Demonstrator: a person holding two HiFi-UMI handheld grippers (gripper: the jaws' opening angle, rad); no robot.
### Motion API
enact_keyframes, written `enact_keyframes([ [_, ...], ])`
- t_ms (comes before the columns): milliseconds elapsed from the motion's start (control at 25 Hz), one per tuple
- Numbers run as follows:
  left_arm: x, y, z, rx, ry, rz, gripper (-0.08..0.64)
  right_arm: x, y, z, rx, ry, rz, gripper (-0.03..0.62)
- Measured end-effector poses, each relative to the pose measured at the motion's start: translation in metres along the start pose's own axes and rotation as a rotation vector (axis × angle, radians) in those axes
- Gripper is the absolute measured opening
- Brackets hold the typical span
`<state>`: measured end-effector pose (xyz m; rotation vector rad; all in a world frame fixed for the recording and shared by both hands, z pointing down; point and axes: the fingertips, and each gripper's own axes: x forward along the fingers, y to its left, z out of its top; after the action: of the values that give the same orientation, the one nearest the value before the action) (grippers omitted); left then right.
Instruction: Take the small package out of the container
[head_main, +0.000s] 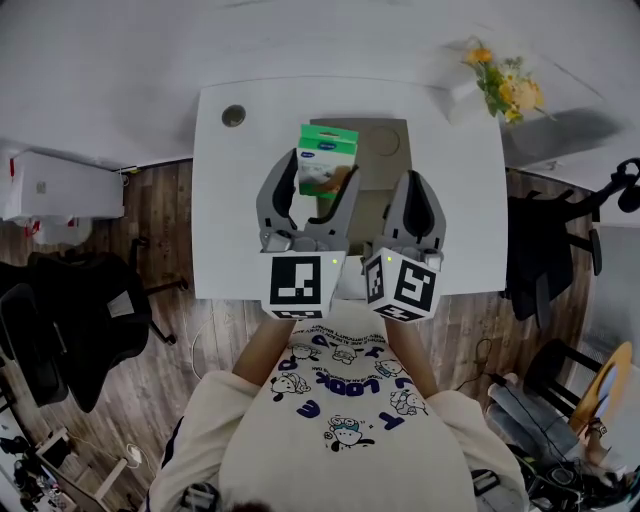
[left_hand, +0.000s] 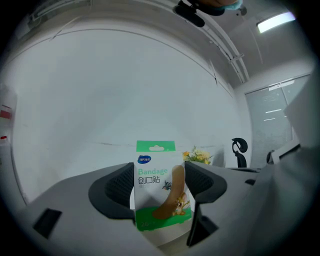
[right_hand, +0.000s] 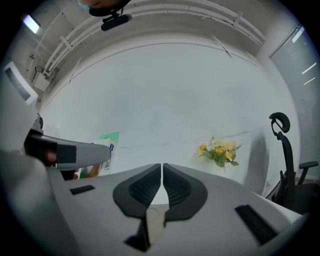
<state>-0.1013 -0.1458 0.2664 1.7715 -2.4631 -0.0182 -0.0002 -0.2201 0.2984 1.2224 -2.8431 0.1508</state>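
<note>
The left gripper held the small package, a green-and-white bandage pack, with its fingers closed on the pack's two side edges. The pack stood upright between them, its hang-tab end at the top, and in the left gripper view only bare wall lay behind it. From the head view it overlapped the left edge of the tan container, which lay flat near the middle of the white desk.

The right gripper sat just beside the left one, over the container's right side, with its fingers drawn together to a thin slit and nothing between them (its own view showed only the pack off to the left).

The desk's left half was open apart from a round cable grommet near the far left corner. A bunch of yellow flowers stood at the far right corner, well apart from both grippers. Black chairs stood on the wooden floor beyond the desk's side edges.
</note>
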Motion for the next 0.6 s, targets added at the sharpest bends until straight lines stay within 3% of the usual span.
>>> enact_keyframes([
  [360, -0.005, -0.001, 0.011, -0.013, -0.07, 0.021, 0.328, -0.002, -0.001, 0.011, -0.015, -0.055, 0.034, 0.032],
  [600, -0.006, -0.001, 0.011, -0.009, -0.071, 0.041, 0.327, -0.003, 0.001, 0.015, -0.017, -0.074, 0.053, 0.032],
])
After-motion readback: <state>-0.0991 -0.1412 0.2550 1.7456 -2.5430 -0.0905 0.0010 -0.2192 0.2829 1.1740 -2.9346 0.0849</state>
